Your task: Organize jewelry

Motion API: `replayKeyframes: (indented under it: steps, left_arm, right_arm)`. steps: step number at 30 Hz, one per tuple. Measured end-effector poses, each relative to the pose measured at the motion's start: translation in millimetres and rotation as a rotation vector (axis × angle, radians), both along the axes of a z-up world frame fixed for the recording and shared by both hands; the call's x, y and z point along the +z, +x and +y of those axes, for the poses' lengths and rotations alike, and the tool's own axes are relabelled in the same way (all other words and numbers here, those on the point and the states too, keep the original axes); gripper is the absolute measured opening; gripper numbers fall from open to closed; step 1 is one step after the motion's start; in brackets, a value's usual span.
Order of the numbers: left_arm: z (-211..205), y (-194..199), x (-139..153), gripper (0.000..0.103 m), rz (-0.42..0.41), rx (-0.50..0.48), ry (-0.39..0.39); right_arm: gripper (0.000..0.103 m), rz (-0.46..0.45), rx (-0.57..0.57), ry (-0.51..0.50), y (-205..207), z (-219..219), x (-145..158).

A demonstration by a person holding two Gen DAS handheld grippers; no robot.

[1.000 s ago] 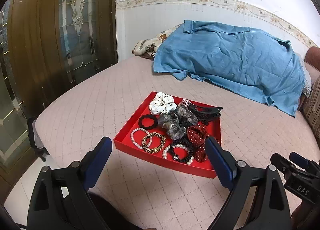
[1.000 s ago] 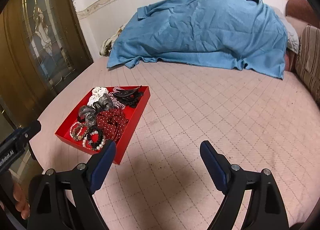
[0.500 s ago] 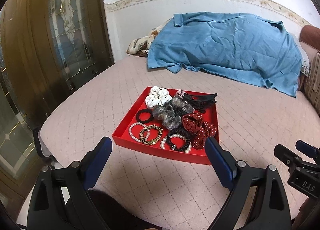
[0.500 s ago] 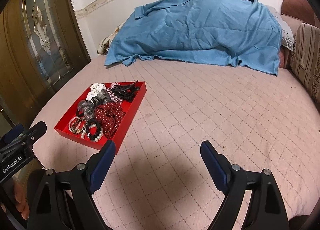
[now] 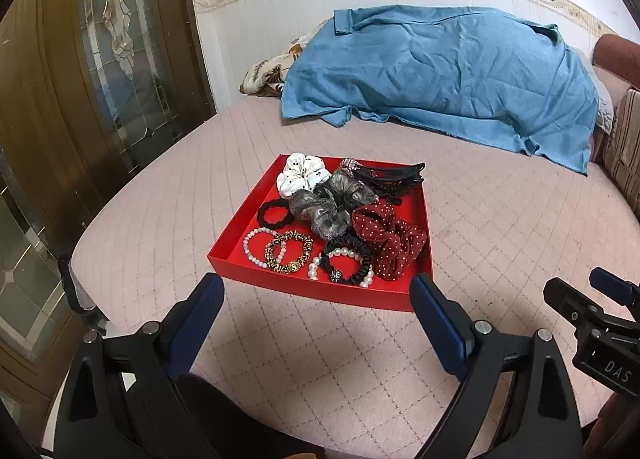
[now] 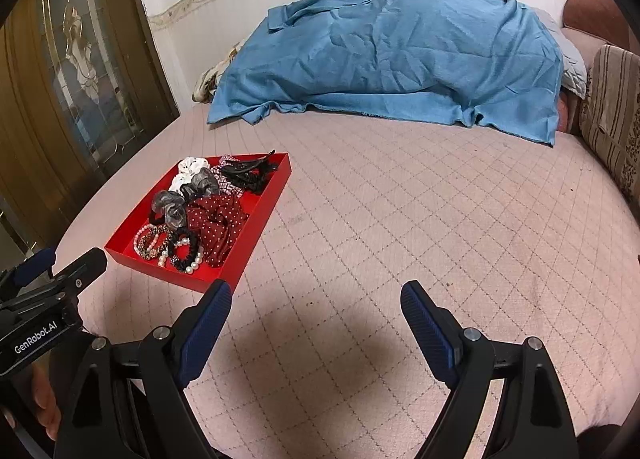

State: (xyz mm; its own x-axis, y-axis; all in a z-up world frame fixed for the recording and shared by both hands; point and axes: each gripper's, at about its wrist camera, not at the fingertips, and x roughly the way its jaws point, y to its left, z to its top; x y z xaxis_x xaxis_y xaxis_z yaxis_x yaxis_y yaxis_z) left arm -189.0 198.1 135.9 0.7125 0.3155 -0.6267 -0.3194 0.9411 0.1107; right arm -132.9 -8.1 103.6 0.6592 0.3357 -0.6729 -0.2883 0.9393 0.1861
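Note:
A shallow red tray [image 5: 240, 227] lies on the pink quilted bed; it also shows in the right wrist view [image 6: 264, 215]. It holds a white scrunchie [image 5: 302, 177], a grey scrunchie [image 5: 324, 211], a red dotted scrunchie [image 5: 388, 239], black hair clips [image 5: 396, 177], a black hair tie [image 5: 274, 215], a pearl bracelet [image 5: 252, 247], a leopard bracelet [image 5: 288, 251] and a black-and-pearl bracelet [image 5: 344, 265]. My left gripper [image 5: 316, 315] is open and empty just in front of the tray's near wall. My right gripper [image 6: 316, 315] is open and empty over bare bed, right of the tray.
A blue blanket [image 5: 440, 71] covers a heap at the back of the bed [image 6: 400, 219]. A brown glass-panelled door [image 5: 80, 59] stands at the left, past the bed's edge. A striped cushion [image 6: 612, 111] sits at the far right.
Both grippers have drawn back and tilted a little, so the tray sits slightly farther and more centred in the left view. Both stay open. Nothing in the tray has moved.

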Motion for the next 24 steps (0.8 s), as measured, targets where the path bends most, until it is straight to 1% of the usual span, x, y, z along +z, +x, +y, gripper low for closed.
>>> replayKeyframes:
  steps: [17,24]
  left_arm:
    - [0,4,-11,0.093,0.040,-0.030,-0.024]
    - [2,6,-14,0.093,0.053,-0.043,-0.046]
  right_arm:
    - [0.090,0.020,-0.003,-0.026,1,3,-9]
    - [0.090,0.021,-0.009,-0.030,0,3,-11]
